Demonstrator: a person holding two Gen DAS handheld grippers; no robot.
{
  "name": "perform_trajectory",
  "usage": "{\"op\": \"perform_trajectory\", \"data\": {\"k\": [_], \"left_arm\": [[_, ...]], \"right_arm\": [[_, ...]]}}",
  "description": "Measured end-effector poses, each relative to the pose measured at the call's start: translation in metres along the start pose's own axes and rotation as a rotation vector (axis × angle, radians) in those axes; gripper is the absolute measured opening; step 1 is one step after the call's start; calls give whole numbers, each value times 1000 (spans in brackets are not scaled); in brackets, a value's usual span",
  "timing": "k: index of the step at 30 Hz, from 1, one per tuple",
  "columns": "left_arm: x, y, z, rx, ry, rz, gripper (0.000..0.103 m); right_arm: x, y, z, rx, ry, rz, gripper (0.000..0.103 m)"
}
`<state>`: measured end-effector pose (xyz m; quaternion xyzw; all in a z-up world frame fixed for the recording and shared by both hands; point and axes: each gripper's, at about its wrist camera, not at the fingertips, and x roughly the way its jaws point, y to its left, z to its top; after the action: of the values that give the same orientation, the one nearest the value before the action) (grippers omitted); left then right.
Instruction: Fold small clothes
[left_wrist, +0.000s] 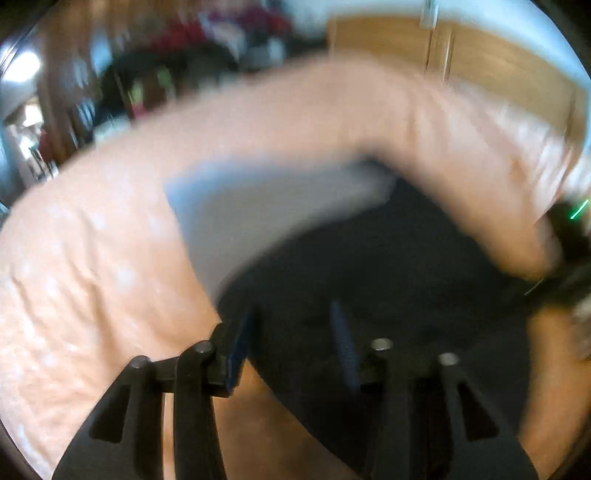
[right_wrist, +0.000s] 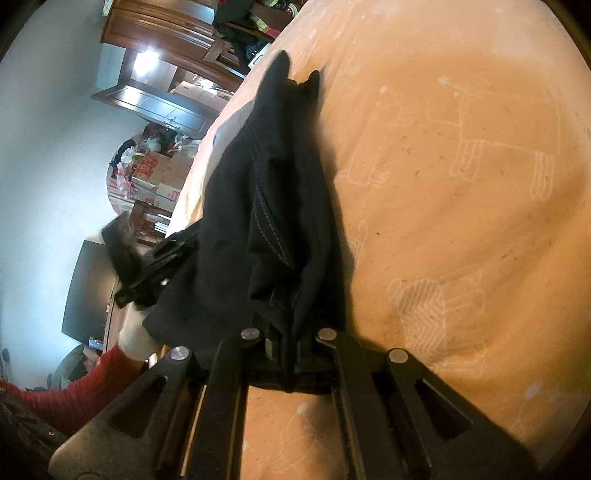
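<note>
Right wrist view: the right claw (right_wrist: 286, 356) is closed narrow on a fold of the black garment (right_wrist: 273, 206), with cloth pinched between its fingers and a strip hanging below them. From the claw the garment stretches away over the orange bedspread (right_wrist: 461, 184), bunched and creased, with a stitched seam (right_wrist: 267, 225) showing along its middle. Two pointed corners of the cloth stand at the far end. The bedspread carries pale line drawings of animals (one bear-like figure lies just beside the claw's right linkage).

At the left edge of the garment the left claw (right_wrist: 159, 266) reaches in, touching or overlapped by the cloth; its jaw state cannot be told from this view. A red knitted sleeve (right_wrist: 74, 391) and a pale cuff lead toward it.

Left wrist view: the frame is heavily motion-blurred. The left claw's fingers stand apart, one blue pad (left_wrist: 238, 343) on each side, with dark cloth between and beyond them. A pale grey patch (left_wrist: 258, 218) lies beyond the garment on the bedspread. Wooden furniture (left_wrist: 461, 55) fills the background.
</note>
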<state>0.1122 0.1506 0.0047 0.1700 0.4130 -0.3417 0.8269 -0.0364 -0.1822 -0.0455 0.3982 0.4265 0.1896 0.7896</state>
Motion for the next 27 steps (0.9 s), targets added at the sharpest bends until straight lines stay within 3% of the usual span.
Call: {"op": "perform_trajectory", "data": {"k": [2, 5, 8, 10, 11, 12, 16, 20, 22, 24, 25, 27], "left_arm": [[-6, 6, 13, -3, -2, -29, 52], [-23, 25, 37, -58, -105, -23, 44], [-23, 45, 60, -99, -173, 46, 44], [13, 57, 66, -111, -88, 74, 44], [41, 58, 60, -106, 13, 82, 51], [55, 59, 55, -109, 62, 67, 54], [31, 52, 54, -94, 25, 72, 51], [-46, 36, 21, -151, -81, -22, 49], [-84, 8, -2, -122, -127, -87, 49], [-93, -21, -31, -86, -87, -127, 51], [-86, -38, -50, -43, -17, -141, 51], [-72, -62, -79, 20, 57, -121, 52]], "right_arm": [[-1, 0, -1, -2, -3, 6, 0], [0, 0, -1, 1, -4, 18, 0], [-2, 0, -2, 3, -6, 22, 0], [-2, -1, -2, 6, -7, 27, 0], [-3, -1, -3, 7, -9, 33, 0], [-3, -1, -3, 9, -10, 34, 0], [-4, -2, -3, 11, -10, 36, 0], [-5, -2, -4, 10, -11, 39, 0], [-5, -2, -4, 9, -12, 39, 0], [-6, -2, -4, 10, -11, 38, 0], [-5, -2, -4, 10, -11, 38, 0], [-5, -1, -3, 7, -8, 30, 0]]}}
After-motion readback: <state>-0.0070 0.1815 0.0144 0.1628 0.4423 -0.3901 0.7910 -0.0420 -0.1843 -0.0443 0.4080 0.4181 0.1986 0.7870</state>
